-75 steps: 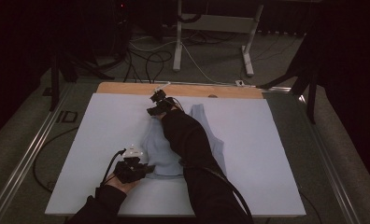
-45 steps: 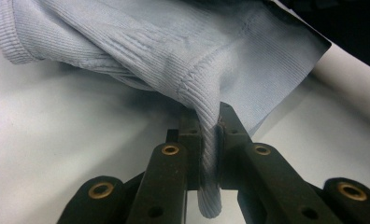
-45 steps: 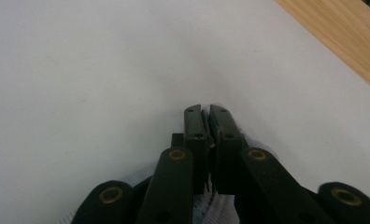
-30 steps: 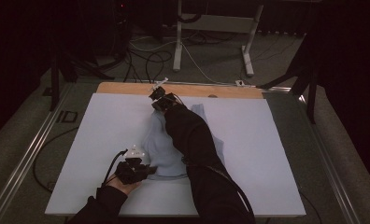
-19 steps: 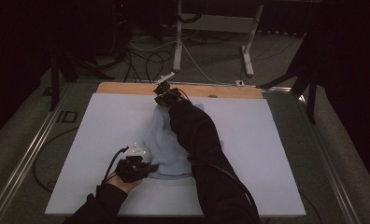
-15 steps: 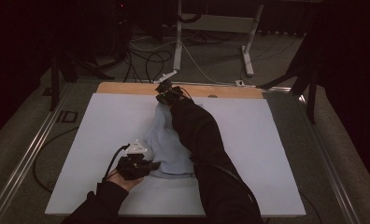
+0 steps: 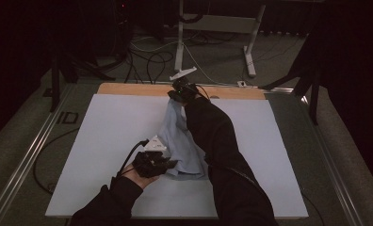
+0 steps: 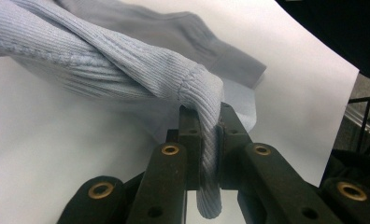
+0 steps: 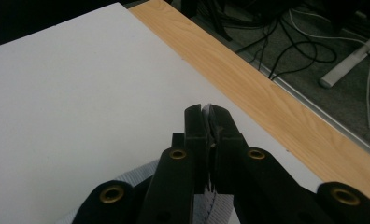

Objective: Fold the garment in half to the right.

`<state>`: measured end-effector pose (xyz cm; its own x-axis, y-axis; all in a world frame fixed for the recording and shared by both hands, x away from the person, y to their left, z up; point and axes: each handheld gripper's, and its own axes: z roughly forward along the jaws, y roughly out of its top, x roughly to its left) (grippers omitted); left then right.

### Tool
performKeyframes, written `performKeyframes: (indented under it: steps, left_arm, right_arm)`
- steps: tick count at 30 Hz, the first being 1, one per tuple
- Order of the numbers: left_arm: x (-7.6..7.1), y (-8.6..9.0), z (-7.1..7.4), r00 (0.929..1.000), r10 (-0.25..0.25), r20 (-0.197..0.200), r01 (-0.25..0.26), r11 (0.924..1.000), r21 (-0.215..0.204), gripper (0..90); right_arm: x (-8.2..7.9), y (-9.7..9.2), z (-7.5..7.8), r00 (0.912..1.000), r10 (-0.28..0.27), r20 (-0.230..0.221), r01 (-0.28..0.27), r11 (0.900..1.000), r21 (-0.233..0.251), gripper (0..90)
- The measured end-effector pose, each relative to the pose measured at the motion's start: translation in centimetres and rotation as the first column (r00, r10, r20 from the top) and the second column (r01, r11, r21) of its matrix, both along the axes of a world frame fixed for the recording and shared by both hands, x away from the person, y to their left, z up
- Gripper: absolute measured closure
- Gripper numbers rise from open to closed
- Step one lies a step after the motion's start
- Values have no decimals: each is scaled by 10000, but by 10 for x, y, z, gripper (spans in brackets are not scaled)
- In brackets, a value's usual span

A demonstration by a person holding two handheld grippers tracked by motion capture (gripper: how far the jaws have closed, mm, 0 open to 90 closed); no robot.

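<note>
High view shows one pale blue garment (image 7: 182, 143) on the white board (image 7: 104, 136), and two grippers, one in each hand of the person. The left gripper (image 7: 168, 165) is at the near end of the cloth; the right gripper (image 7: 174, 95) is at the far end, close to the wooden strip (image 7: 133, 89) of the table edge. The garment lies stretched between the two, and it looks raised a little at the far end.

Left gripper view shows its two black jaws pressed on a ribbed hem or cuff of the garment (image 8: 127, 70); the ribbed band goes down between them and comes out below. Beyond the jaws I count one more folded part of the cloth, lying flat on the board (image 8: 57, 154).

Right gripper view shows its jaws nearly together, with a thin pale edge of cloth (image 9: 206, 109) pinched at the tips and some ribbed fabric under the gripper body. Which part of the garment this is, I cannot tell.

The right sleeve (image 7: 213, 136) of the person covers the right side of the garment in the high view. On the floor beyond the table there are several cables (image 7: 147, 56); they are too dark to count.
</note>
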<state>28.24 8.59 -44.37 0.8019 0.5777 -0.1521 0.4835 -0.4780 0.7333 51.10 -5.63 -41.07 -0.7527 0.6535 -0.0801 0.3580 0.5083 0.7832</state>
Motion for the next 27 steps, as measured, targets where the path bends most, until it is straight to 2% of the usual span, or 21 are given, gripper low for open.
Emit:
performKeyframes:
  steps: [10, 13, 27]
  left_arm:
    - [4, -33, 2, 9988, -481, 66, 481, 9988, 127, 842]
    - [7, -43, 0, 9984, -566, 33, 566, 9982, 209, 841]
    - [19, -83, -12, 9955, -925, -182, 931, 9949, 378, 842]
  right_arm:
    - [-3, -30, 2, 10000, -80, 43, 79, 9994, 346, 879]
    - [-2, -39, -2, 10000, -82, 32, 81, 9988, 484, 878]
    - [4, -70, -25, 9994, -263, -231, 273, 9985, 474, 877]
